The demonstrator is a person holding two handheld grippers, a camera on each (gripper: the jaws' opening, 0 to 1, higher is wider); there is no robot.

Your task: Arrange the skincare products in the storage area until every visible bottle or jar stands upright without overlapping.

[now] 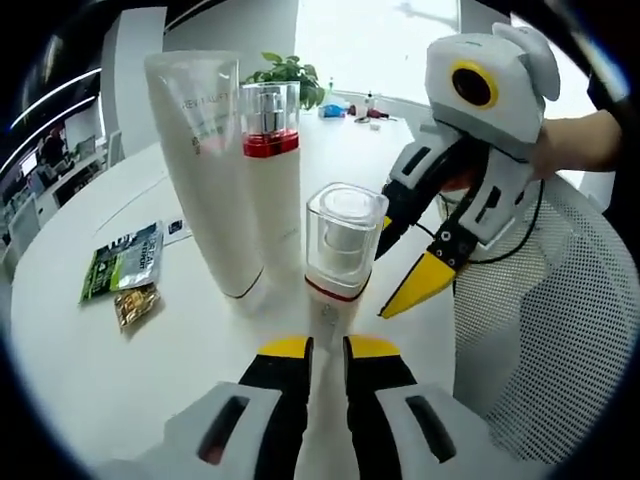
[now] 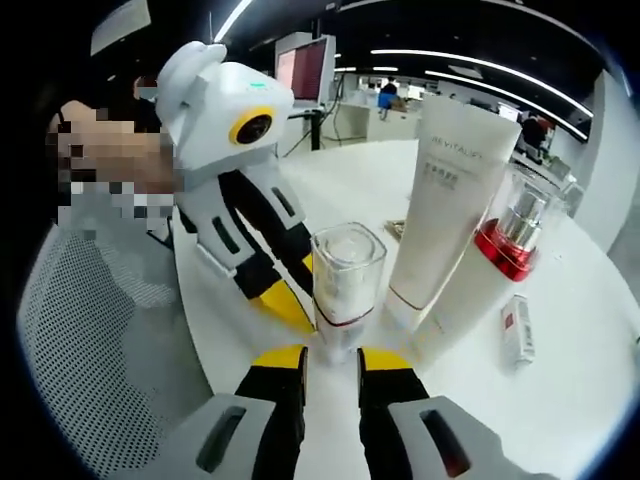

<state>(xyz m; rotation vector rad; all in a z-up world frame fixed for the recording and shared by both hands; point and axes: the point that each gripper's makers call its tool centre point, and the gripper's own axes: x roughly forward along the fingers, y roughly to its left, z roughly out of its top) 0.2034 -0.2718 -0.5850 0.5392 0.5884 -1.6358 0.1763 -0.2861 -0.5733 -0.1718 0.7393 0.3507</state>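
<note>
In the left gripper view, a clear-capped bottle is standing on the table before a tall pump bottle; a tube is standing just left, sachets lying farther left.

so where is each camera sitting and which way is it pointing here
Left gripper view: rides the left gripper, looking forward along its fingers at the clear-capped bottle, tall tube and red-collared bottle; the right gripper and a hand enter from the right.
Right gripper view: rides the right gripper, facing the same bottle from the opposite side; the left gripper enters from the left.
Shared: all three products, the white table, and the mesh chair.
</note>
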